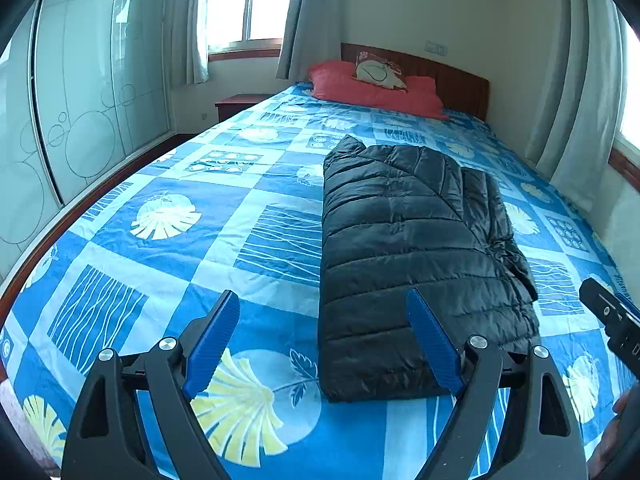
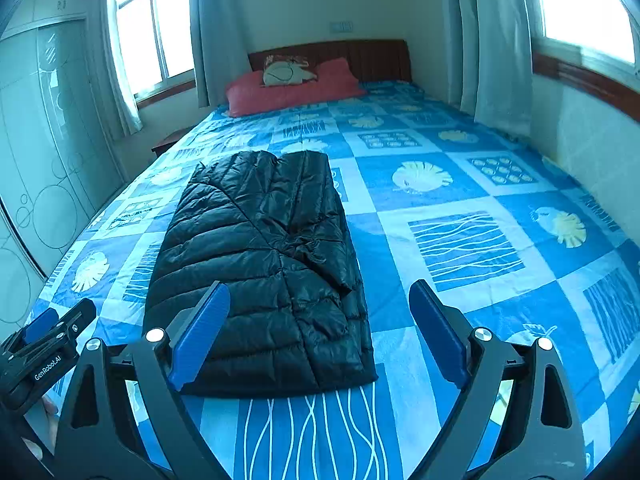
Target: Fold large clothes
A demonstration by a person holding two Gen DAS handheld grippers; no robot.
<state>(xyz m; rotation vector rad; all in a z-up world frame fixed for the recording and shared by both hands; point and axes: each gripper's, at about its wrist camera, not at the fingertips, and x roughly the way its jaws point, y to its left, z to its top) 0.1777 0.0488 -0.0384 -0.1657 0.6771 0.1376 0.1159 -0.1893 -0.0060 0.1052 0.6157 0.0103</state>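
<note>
Folded black puffer jacket (image 1: 416, 248) on my bed (image 1: 168, 184), underside hidden; my left gripper (image 1: 324, 336) and right gripper (image 2: 320, 328) both spread wide, holding nothing.

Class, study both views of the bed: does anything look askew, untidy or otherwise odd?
Mostly tidy. The black jacket lies folded lengthwise on the bed, but a rumpled flap bulges out along its right edge. Both claws hang open above it.

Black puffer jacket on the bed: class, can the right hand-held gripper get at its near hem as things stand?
Probably yes: the right hand-held gripper is open, and nothing lies between it and the black puffer jacket.
</note>
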